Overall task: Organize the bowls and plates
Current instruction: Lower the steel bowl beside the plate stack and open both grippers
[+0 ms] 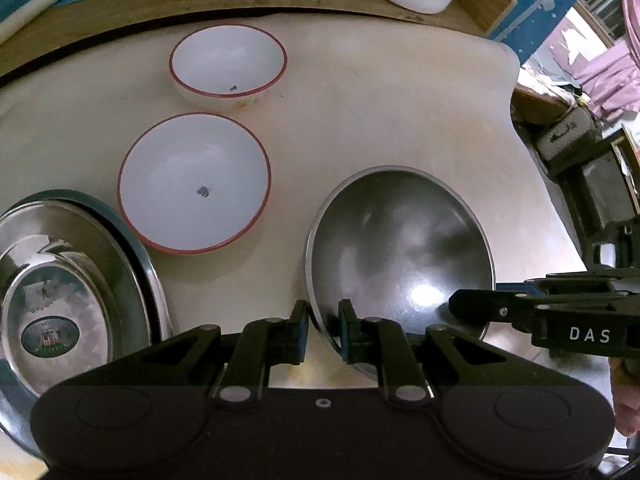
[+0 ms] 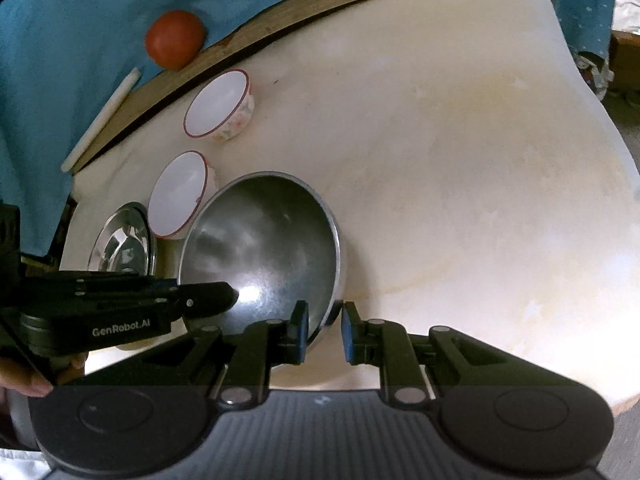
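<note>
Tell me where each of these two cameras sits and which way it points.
Left wrist: sits on the left gripper, looking forward over the white table; jaws straddle the round steel bowl's left rim; the right gripper reaches in from the right.
Right wrist: sits on the right gripper, looking forward; jaws straddle the same bowl's right rim; the left gripper and a fingertip show at left.
Shared: steel bowl, two red-rimmed white bowls, shiny steel plate, red tomato.
</note>
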A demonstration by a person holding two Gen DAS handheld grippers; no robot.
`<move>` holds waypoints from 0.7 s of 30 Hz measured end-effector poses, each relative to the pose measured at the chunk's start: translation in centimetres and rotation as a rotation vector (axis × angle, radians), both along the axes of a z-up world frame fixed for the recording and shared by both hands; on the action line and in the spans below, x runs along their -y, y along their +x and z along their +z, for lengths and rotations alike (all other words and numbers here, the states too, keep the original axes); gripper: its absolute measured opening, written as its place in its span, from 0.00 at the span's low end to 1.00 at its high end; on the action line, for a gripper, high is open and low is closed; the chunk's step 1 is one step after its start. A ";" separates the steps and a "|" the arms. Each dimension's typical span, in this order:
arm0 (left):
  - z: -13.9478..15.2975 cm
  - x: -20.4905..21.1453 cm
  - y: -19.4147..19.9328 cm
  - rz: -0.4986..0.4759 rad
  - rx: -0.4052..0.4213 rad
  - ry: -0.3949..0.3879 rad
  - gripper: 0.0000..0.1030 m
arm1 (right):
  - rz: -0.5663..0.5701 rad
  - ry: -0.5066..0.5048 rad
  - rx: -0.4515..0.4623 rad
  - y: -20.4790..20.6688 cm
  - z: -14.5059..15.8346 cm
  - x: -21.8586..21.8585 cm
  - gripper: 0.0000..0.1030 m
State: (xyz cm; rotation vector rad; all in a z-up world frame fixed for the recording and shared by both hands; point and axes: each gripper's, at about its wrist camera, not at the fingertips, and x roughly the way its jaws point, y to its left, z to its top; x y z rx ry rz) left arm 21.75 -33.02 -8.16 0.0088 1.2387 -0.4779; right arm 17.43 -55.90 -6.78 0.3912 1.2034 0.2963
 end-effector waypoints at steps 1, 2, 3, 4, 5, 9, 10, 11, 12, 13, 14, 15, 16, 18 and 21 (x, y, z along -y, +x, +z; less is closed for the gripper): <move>0.0 0.0 0.0 0.009 0.000 0.000 0.16 | 0.010 0.002 0.001 0.1 0.0 0.1 0.20; 0.2 -0.2 -0.3 0.016 -0.002 0.000 0.17 | 0.020 0.004 0.003 0.2 0.0 0.1 0.20; 0.2 -0.2 -0.4 0.024 -0.002 0.005 0.20 | 0.031 0.007 0.005 0.3 0.0 0.2 0.20; 0.2 -0.2 -0.5 0.032 0.000 0.013 0.21 | 0.040 0.010 0.006 0.3 -0.1 0.3 0.21; 0.3 -0.2 -0.5 0.036 0.001 0.017 0.21 | 0.046 0.013 0.006 0.4 0.0 0.3 0.21; 0.8 -0.3 -0.7 0.055 0.015 0.034 0.36 | 0.059 0.018 0.009 0.5 0.0 0.6 0.29; 1.0 -0.4 -0.8 0.056 0.021 0.041 0.41 | 0.060 0.014 0.011 0.5 0.0 0.6 0.31; 1.3 -0.3 -0.9 0.055 0.030 0.053 0.51 | 0.061 0.011 0.016 0.5 0.1 0.7 0.33; 1.6 -0.4 -1.1 0.045 0.043 0.069 0.61 | 0.063 0.009 0.020 0.4 0.2 0.8 0.33; 2.1 -0.4 -1.3 0.030 0.061 0.087 0.64 | 0.061 0.006 0.024 0.4 0.3 0.8 0.38; 2.4 -0.4 -1.5 0.016 0.071 0.093 0.68 | 0.057 0.004 0.028 0.4 0.4 0.9 0.43; 2.8 -0.5 -1.7 0.002 0.077 0.095 0.70 | 0.053 0.001 0.033 0.3 0.5 1.0 0.45; 3.3 -0.6 -1.8 -0.012 0.084 0.092 0.72 | 0.047 -0.005 0.039 0.2 0.7 1.1 0.48; 4.1 -0.8 -1.8 -0.030 0.097 0.086 0.79 | 0.038 -0.017 0.051 0.1 1.0 1.3 0.54; 5.1 -1.3 -1.7 -0.047 0.120 0.079 0.88 | 0.021 -0.040 0.080 0.1 1.8 1.7 0.64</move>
